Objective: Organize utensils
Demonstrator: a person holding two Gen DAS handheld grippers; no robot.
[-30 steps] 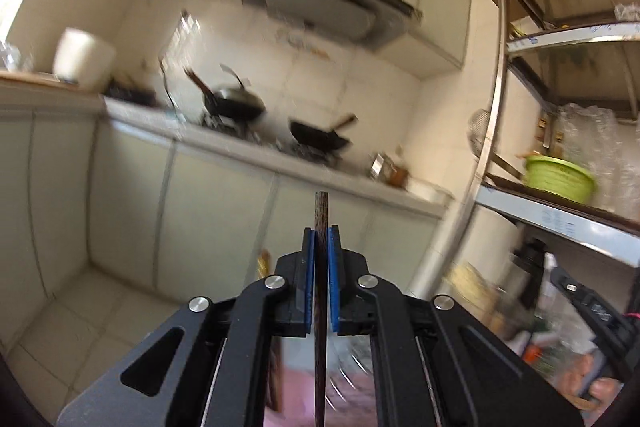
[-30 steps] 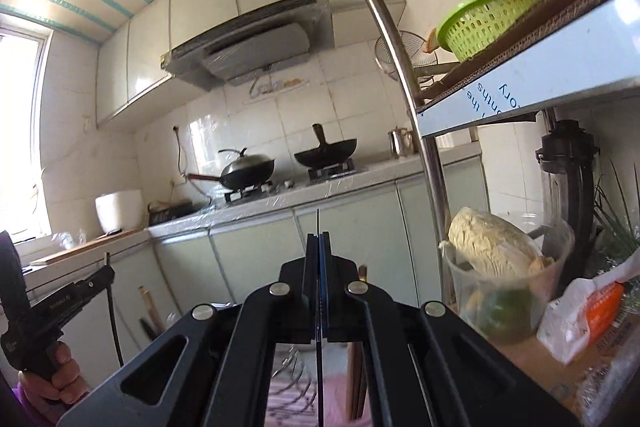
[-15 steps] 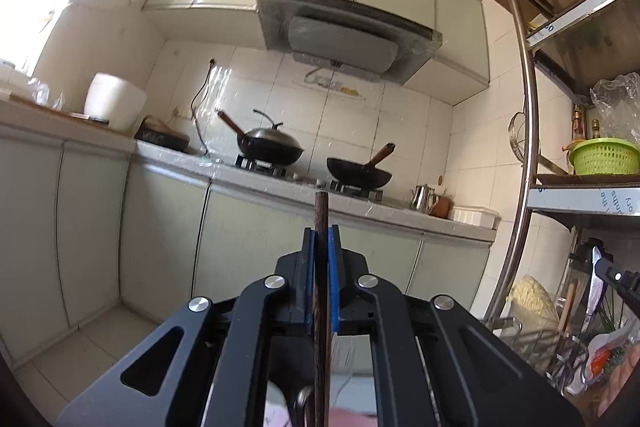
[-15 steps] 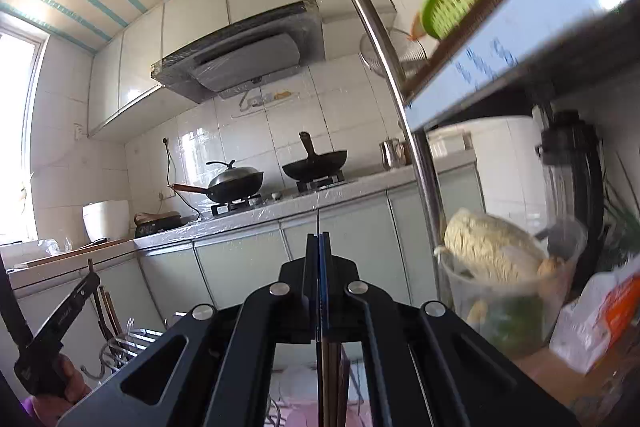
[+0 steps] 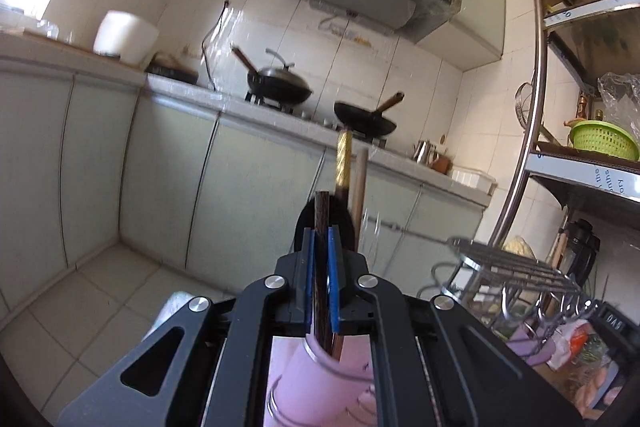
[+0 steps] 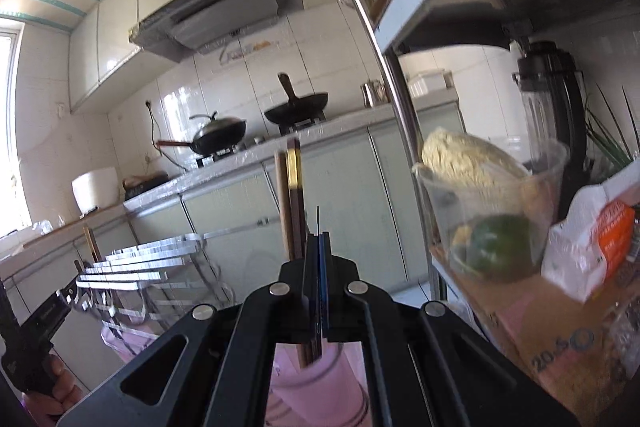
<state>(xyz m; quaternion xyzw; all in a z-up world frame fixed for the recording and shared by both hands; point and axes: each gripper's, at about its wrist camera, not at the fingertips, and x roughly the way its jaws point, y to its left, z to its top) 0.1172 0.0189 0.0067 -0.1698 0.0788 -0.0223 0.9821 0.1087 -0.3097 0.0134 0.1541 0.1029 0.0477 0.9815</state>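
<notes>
Chopsticks now meet cup: the left tongs [image 5: 321, 267], pinching a dark chopstick [image 5: 321, 219], have dropped it into the pink cup [image 5: 320, 375] at six o'clock; the right tongs [image 6: 319, 267], pressed on a thin utensil [image 6: 318, 223], follow. Release looks near.

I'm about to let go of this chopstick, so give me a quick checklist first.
1. Left gripper grip: ok, shut on the dark chopstick.
2. Chopstick aimed at the pink cup: ok, its lower end runs into the cup's mouth.
3. Tip resting on the cup's bottom: cannot tell, hidden inside.
4. Room in the cup: ok, only the gold-topped chopstick and the pale chopstick stand in it.
5. Right gripper: ok, shut on a thin dark item above the cup.
6. Wire rack: ok, off to the side.
</notes>
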